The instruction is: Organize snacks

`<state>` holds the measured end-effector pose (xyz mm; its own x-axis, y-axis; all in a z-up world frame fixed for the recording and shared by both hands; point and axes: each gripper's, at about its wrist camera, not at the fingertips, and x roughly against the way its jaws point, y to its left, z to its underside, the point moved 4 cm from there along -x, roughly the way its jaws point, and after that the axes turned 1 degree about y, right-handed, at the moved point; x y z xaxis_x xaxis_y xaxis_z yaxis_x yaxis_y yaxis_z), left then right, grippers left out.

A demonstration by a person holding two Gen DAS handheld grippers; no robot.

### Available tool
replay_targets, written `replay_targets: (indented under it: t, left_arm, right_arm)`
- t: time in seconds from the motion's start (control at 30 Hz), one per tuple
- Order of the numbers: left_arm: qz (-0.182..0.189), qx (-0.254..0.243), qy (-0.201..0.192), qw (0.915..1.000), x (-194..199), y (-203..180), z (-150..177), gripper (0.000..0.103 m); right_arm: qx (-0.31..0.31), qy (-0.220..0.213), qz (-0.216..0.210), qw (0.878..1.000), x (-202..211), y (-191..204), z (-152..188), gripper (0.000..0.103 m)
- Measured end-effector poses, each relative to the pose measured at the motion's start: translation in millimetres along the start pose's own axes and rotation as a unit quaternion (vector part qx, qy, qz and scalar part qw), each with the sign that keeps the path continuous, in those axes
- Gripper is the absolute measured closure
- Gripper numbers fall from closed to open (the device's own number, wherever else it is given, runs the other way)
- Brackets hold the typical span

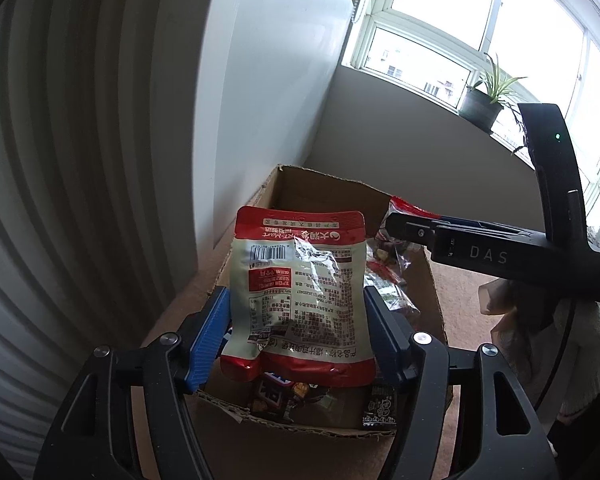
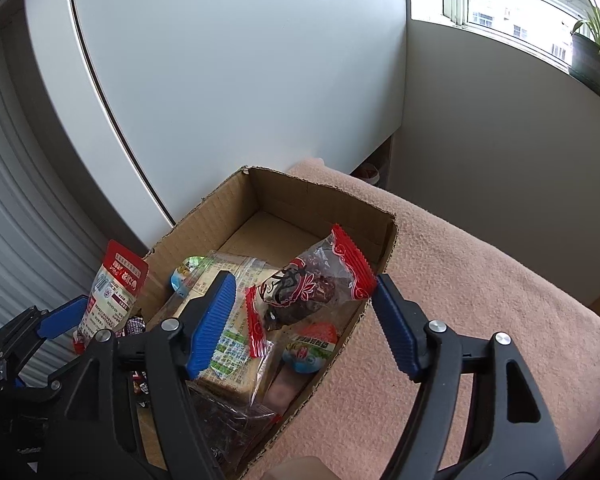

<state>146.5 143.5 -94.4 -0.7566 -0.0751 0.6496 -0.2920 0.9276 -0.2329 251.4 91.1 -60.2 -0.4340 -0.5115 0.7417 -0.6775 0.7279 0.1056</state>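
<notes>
Pink-blanketed surface by window; cardboard box of snacks. Left tool pinching red-and-white pouch above box. Right tool spread around clear red-edged packet over box.

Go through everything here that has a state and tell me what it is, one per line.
left gripper: shut on the red and white pouch.
red and white pouch: held upright above the box.
right gripper: open, around the clear red-edged packet.
clear red-edged packet: sealed, tilted, atop other snacks.
cardboard box: open-topped, partly filled.
</notes>
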Motion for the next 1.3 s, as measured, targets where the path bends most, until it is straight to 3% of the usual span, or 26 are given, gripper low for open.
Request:
replay_targets:
  t: [0.1,0.43,0.53,1.3]
  left_arm:
    - [-0.002,0.0,0.0,1.0,0.9,0.2,-0.9,0.036]
    - [-0.009,-0.002,-0.01,0.9999,15.5,-1.9,-0.3,0.031]
    - [-0.01,-0.005,-0.013,0.9998,21.9,-4.7,0.3,0.031]
    - [-0.039,-0.031,-0.037,0.9981,70.9,-28.6,17.5,0.027]
  right_arm:
    - [0.001,-0.008,0.001,1.0,8.0,1.5,1.3,0.02]
    - [-0.003,-0.023,0.005,1.0,37.7,-1.2,8.2,0.019]
    - [-0.006,-0.03,0.005,1.0,47.9,-3.8,13.4,0.013]
    - [-0.032,-0.074,0.011,0.997,129.3,-10.7,84.9,0.012]
